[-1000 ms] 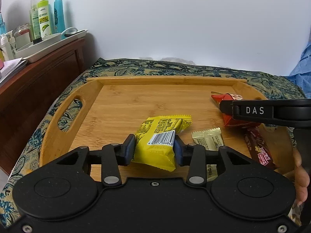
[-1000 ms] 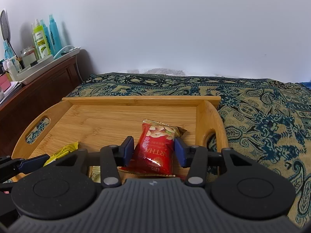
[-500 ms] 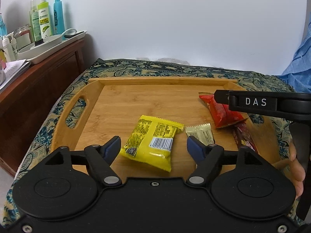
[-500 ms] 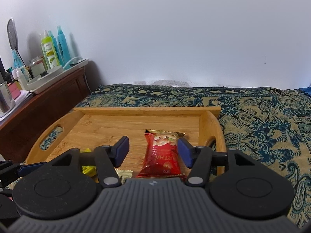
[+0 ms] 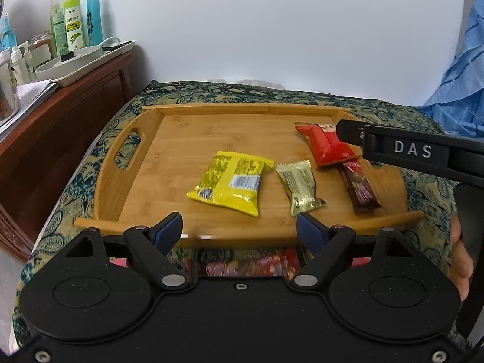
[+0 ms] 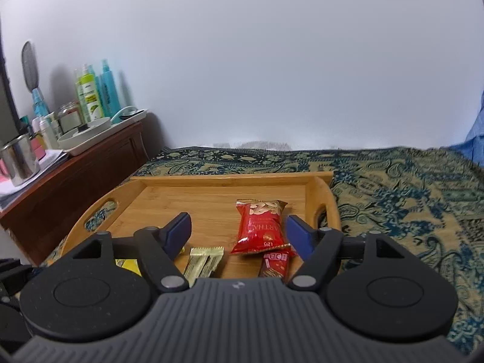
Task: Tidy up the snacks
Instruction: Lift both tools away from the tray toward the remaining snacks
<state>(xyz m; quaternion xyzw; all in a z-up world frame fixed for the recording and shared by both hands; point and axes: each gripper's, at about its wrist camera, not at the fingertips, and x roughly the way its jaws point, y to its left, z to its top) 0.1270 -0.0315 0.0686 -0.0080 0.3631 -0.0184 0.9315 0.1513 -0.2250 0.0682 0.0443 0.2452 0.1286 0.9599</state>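
Both tongs, left [image 5: 239, 227] and right [image 6: 239, 232], just spread wide, empty above crinkly foil packets on bamboo tray [image 5: 181, 139].

One wooden tray [image 5: 127, 163] lies on the patterned cloth [image 6: 408, 199], and four snack packets lie in it. One is a yellow packet [image 5: 230, 186] near the tray's middle. One is a pale gold packet [image 5: 299, 187] just beside the yellow one, toward the tray's right handle. One is a red packet [image 5: 326, 145], further toward the tray's right side and its far rim. One is a dark brown bar [image 5: 360, 187], at the tray's right side, touching the red packet's near end. Beyond the tray's left handle, on the cabinet [image 5: 60, 115], stand three tall bottles [image 5: 72, 21] in a row, one white dish tray [image 5: 87, 60] and one steel cup [image 6: 19, 158]. Two tools show, one left tool [image 5: 239, 231] and one right tool [image 6: 239, 236].
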